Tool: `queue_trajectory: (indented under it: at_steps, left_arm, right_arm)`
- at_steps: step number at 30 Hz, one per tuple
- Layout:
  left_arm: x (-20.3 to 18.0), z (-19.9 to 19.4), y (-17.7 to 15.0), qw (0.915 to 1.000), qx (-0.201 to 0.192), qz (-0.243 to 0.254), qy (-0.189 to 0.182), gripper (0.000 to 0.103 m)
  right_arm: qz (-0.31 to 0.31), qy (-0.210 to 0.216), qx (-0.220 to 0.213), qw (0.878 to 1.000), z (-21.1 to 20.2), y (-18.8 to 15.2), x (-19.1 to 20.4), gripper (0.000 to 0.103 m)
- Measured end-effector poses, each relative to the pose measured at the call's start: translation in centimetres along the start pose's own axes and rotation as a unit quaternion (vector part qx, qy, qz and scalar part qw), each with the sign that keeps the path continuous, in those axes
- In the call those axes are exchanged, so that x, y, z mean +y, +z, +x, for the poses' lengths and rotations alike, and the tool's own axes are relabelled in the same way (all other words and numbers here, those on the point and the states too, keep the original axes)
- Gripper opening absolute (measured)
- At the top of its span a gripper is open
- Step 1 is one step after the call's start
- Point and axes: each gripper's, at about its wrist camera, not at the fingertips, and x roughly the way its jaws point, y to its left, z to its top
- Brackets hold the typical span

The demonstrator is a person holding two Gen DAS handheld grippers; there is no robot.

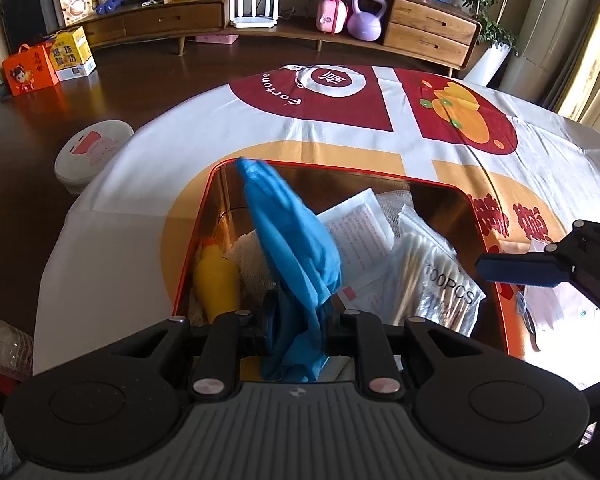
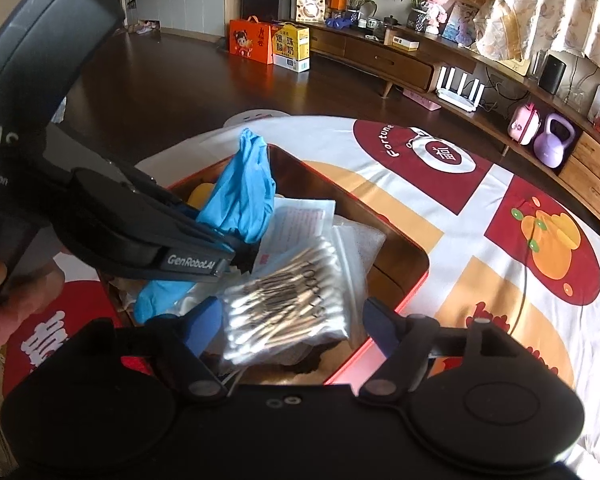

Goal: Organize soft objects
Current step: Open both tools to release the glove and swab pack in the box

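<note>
Each camera sits on its own gripper and looks forward and steeply down along the fingers, close above the red box [image 1: 476, 208] on the cloth-covered table [image 1: 140, 200]. The left wrist view faces straight across the table toward the wooden cabinet [image 1: 172, 20] along the far wall. The right wrist view looks from the box's near right corner, angled leftward, with the left gripper [image 2: 236, 254] crossing it. Both share the box's inside, the blue glove [image 1: 292, 248], the far table edge and the cabinet.
</note>
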Motion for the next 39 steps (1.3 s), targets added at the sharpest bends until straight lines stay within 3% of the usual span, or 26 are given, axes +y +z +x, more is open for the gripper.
queue_trajectory:
  at_steps: [8,11,13,14,30,32,35,39]
  left_arm:
    - [0.2,-1.3,-0.3,0.9999,-0.011,-0.011,0.005,0.021]
    - [0.1,-1.9,-0.5,0.9998,-0.018,-0.011,0.003,0.035]
    - [0.0,-2.4,-0.7,0.9996,-0.024,-0.010,-0.002,0.071]
    - [-0.1,-2.7,-0.8,0.9995,-0.031,-0.008,-0.003,0.075]
    - [-2.7,-7.2,-2.4,0.9971,-0.074,0.018,-0.001,0.075]
    - [-3.2,-7.8,-2.7,0.9967,-0.078,0.022,-0.005,0.075]
    - [-4.1,-8.6,-3.1,0.9960,-0.083,0.028,-0.014,0.084]
    - [-5.5,-9.7,-3.7,0.9942,-0.091,0.039,-0.041,0.084]
  right_arm:
    - [0.011,0.005,-0.012,1.000,-1.8,-0.2,-0.2,0.080]
    - [0.011,0.006,-0.016,1.000,-2.6,-0.4,-0.2,0.081]
    - [0.013,0.007,-0.021,1.000,-3.1,-0.5,-0.2,0.082]
    - [0.014,0.007,-0.023,1.000,-3.4,-0.5,-0.2,0.082]
    - [0.036,0.014,-0.059,0.998,-9.6,-3.0,-1.3,0.094]
    - [0.039,0.015,-0.063,0.997,-10.6,-3.5,-1.6,0.096]
    - [0.048,0.018,-0.071,0.996,-12.2,-4.3,-2.1,0.100]
    - [0.065,0.016,-0.077,0.995,-14.1,-6.0,-3.3,0.102]
